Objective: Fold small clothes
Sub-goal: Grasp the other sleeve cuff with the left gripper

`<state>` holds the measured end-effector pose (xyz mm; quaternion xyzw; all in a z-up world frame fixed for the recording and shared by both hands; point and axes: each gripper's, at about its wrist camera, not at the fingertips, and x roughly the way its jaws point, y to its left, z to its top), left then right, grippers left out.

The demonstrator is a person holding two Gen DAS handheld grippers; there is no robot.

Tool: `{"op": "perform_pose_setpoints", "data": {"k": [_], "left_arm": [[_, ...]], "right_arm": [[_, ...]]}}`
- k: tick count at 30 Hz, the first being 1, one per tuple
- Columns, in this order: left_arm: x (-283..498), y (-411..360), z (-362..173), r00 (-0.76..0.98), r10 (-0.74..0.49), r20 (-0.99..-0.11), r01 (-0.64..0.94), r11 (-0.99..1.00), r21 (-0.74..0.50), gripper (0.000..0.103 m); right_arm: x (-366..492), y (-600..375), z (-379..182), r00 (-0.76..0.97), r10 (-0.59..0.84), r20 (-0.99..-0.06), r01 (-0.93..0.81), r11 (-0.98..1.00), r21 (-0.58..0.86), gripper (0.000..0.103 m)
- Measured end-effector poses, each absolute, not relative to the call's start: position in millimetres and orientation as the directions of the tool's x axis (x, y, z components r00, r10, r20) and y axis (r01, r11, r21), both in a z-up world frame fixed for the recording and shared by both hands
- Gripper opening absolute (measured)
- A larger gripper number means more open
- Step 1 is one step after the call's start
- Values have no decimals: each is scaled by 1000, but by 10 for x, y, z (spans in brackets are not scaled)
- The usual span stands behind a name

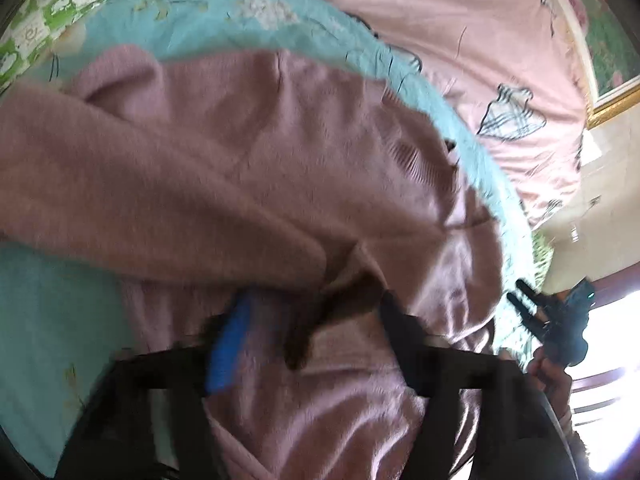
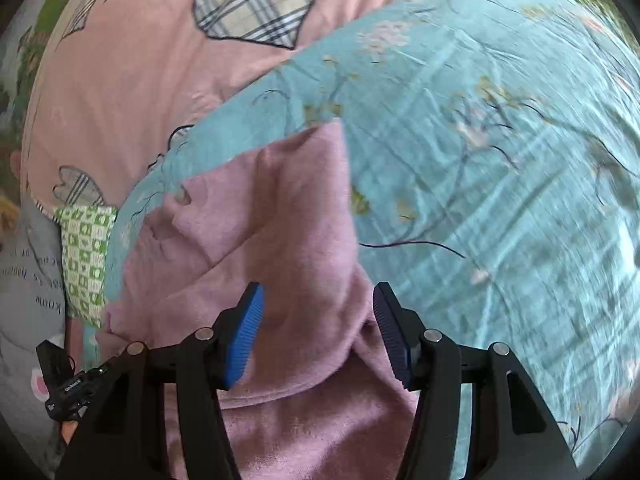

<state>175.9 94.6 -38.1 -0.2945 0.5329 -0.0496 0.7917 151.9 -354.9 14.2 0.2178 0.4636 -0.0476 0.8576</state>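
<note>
Both tongs work a pink knit garment (image 2: 280, 220) spread on the teal floral blanket (image 2: 480, 160) of a bed. My right tongs (image 2: 318, 328) stand open, jaws astride a raised fold without pinching it. My left tongs (image 1: 312, 332) are blurred; I cannot tell whether they grip, though cloth bunches between the fingers. My worry: the soft knit could slip or drag crooked if only one layer is caught. Only the right view shows the garment's far corner lying flat; only the left shows the sleeve (image 1: 140, 184) draped across.
</note>
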Motion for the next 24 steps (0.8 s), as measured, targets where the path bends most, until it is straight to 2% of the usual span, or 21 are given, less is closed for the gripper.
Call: {"op": "perform_pose_setpoints", "data": {"k": [4, 6, 7, 9, 10, 15, 18, 24], "left_arm": [[1783, 770, -552, 366, -394, -843, -239, 836, -495, 69], [1870, 683, -632, 355, -400, -845, -238, 835, -496, 63], [1906, 663, -668, 354, -397, -847, -233, 839, -491, 56], [2027, 587, -728, 360, -409, -838, -211, 840, -500, 10], [2053, 578, -722, 362, -414, -835, -207, 838, -506, 6], [1935, 679, -144, 529, -330, -782, -130, 879, -458, 4], [1916, 875, -358, 476, -287, -831, -191, 889, -416, 4], [1834, 858, -404, 486, -284, -826, -201, 884, -422, 4]], "right_arm": [[1561, -3460, 146, 561, 130, -817, 243, 918, 313, 58], [1577, -3445, 140, 561, 137, -816, 232, 920, 315, 58], [1587, -3443, 135, 559, 135, -818, 232, 922, 311, 58], [1591, -3461, 124, 558, 133, -819, 237, 920, 311, 58], [1589, -3484, 117, 558, 127, -820, 246, 919, 309, 58], [1558, -3647, 176, 570, 82, -817, 286, 913, 292, 58], [1589, -3791, 160, 568, 53, -821, 316, 907, 277, 58], [1939, -3815, 26, 537, 84, -839, 295, 913, 281, 58]]}}
